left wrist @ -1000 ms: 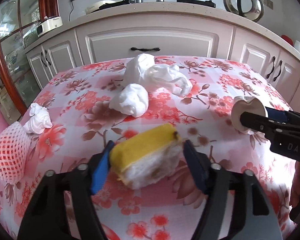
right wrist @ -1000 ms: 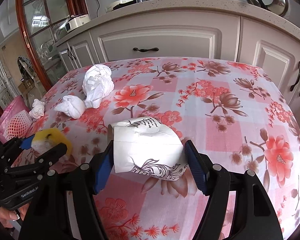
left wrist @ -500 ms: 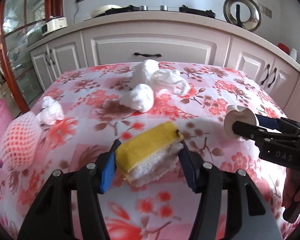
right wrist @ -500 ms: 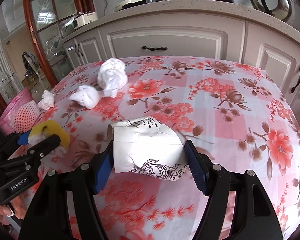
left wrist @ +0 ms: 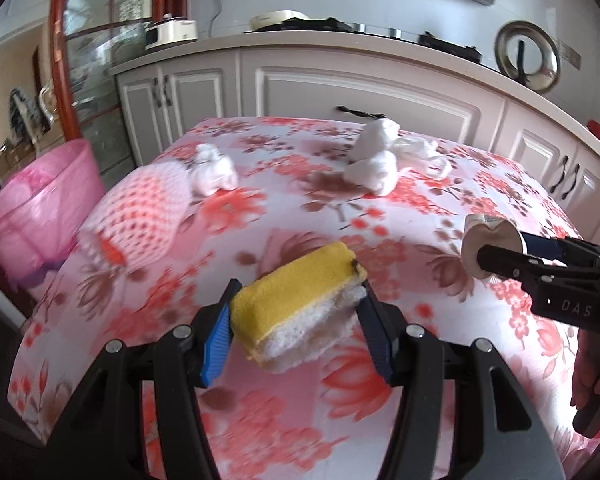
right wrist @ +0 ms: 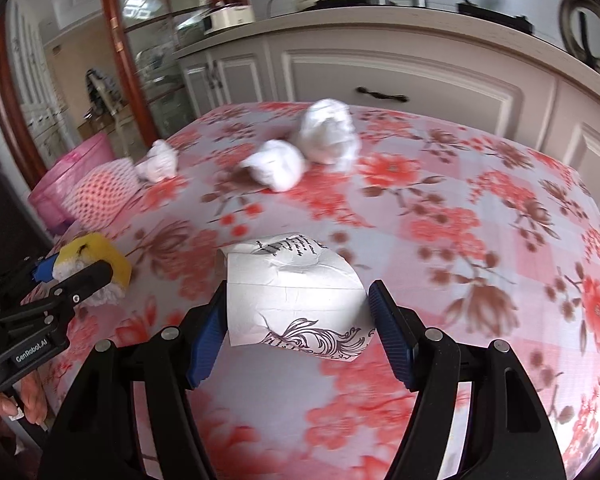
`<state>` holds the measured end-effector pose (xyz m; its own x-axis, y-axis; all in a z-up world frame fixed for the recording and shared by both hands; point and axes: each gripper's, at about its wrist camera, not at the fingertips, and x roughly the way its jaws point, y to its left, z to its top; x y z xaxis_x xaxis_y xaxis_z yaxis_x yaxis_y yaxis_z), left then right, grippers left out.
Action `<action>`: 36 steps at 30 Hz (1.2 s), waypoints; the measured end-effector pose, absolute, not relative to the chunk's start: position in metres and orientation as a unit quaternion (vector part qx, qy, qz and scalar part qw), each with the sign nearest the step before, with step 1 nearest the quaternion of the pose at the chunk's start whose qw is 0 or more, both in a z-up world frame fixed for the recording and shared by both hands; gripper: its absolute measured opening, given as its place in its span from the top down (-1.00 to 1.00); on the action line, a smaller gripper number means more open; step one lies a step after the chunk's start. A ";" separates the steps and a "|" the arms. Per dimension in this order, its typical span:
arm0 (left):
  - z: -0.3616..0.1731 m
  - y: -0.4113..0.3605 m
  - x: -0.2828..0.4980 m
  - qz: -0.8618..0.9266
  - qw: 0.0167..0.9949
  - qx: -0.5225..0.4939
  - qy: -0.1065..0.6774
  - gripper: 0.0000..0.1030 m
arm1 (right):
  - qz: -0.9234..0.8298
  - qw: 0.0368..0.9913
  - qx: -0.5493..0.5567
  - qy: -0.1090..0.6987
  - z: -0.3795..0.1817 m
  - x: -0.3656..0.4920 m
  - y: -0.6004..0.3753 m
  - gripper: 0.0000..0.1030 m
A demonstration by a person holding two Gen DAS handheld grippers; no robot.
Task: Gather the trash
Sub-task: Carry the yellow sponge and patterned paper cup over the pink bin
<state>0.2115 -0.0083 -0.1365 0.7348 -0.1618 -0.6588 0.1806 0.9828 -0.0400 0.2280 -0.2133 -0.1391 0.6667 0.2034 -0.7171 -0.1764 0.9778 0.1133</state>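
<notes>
My left gripper is shut on a yellow-and-white sponge, lifted above the flowered tablecloth. My right gripper is shut on a crumpled white paper cup with black print. The cup also shows at the right of the left wrist view, and the sponge at the left of the right wrist view. A pink bin with a pink liner stands beside the table's left edge. Crumpled white tissues and a pink foam net lie on the table.
White cabinets with a countertop run behind the table. A wooden glass-door cabinet stands at the back left. A small tissue wad lies by the foam net. A person's hand holds the left gripper's handle.
Both grippers have swung left with their loads still held. The pink bin has come into the left wrist view, and the tissues and foam net have shifted right in both views.
</notes>
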 end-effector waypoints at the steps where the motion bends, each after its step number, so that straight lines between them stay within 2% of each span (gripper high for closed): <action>1: -0.137 -0.006 0.210 -0.090 0.931 0.010 0.353 -0.08 | 0.109 0.911 0.014 0.397 -0.140 0.227 -0.208 -0.28; 16: -0.122 0.055 0.194 -0.039 0.947 -0.027 0.317 -0.08 | 0.179 0.902 -0.030 0.392 -0.124 0.233 -0.135 -0.28; 36: -0.078 0.206 0.195 0.124 0.952 -0.060 0.273 -0.08 | 0.317 0.884 -0.074 0.335 -0.071 0.297 0.014 -0.28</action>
<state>0.1953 0.2057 -0.0784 0.8202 0.2028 -0.5349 -0.2680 0.9623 -0.0460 0.2966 0.0137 -0.0713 0.5751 0.5105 -0.6393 -0.6102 0.7882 0.0805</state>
